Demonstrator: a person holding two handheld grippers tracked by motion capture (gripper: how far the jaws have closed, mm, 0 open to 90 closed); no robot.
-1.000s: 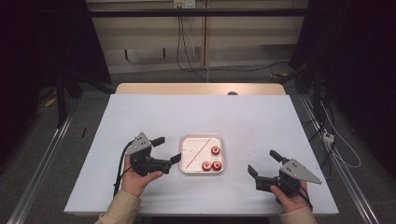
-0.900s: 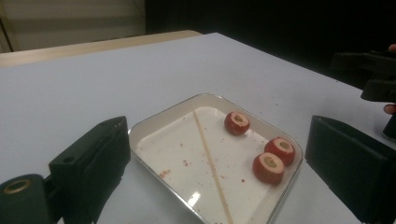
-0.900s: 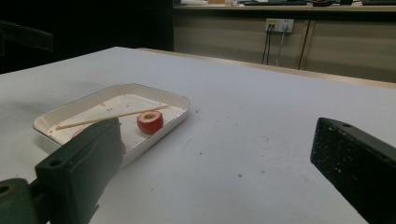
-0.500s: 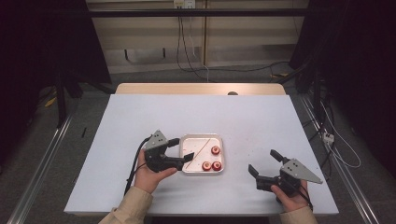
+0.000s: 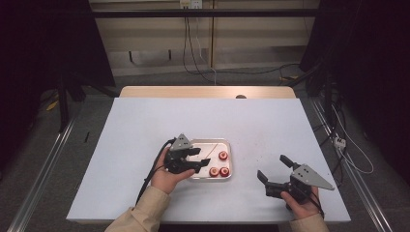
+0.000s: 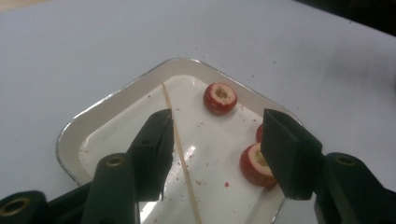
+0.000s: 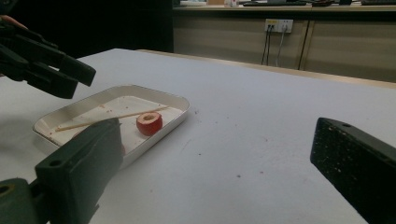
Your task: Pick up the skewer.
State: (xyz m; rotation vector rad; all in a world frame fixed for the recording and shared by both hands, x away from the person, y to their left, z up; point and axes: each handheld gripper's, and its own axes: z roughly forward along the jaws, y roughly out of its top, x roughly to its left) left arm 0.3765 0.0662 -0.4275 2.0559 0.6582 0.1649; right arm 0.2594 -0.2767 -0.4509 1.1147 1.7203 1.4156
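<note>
Left gripper (image 6: 215,140), frame centre, jaws half open and just been closing, straddles skewer (image 6: 180,149) in tray (image 6: 93,121) for pickup; nothing gripped. Right gripper (image 5: 273,171) waits wide open, empty.

Trays (image 5: 227,143): one, white, near the table's middle
Red fruit pieces (image 5: 223,155): three, at the tray's right end
Wooden skewers (image 6: 180,147): one, lying in the tray
Grippers: two
</note>
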